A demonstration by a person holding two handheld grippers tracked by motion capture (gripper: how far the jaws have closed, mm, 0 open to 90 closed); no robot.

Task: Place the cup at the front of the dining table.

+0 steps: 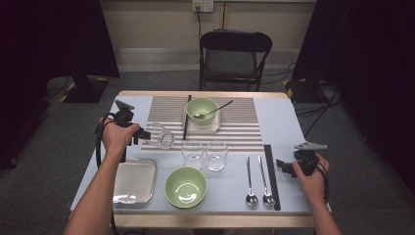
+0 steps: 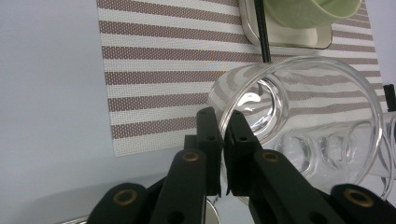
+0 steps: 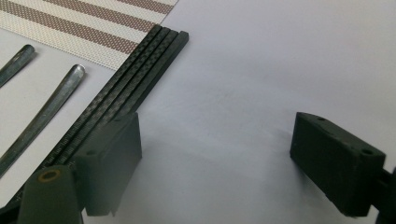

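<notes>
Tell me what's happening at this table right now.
A person is setting a table with two tools. The left hand-held gripper is clamped on the rim of a clear glass, holding it tilted over the striped placemat. The right hand-held gripper rests open beside the black chopsticks, holding nothing.
</notes>
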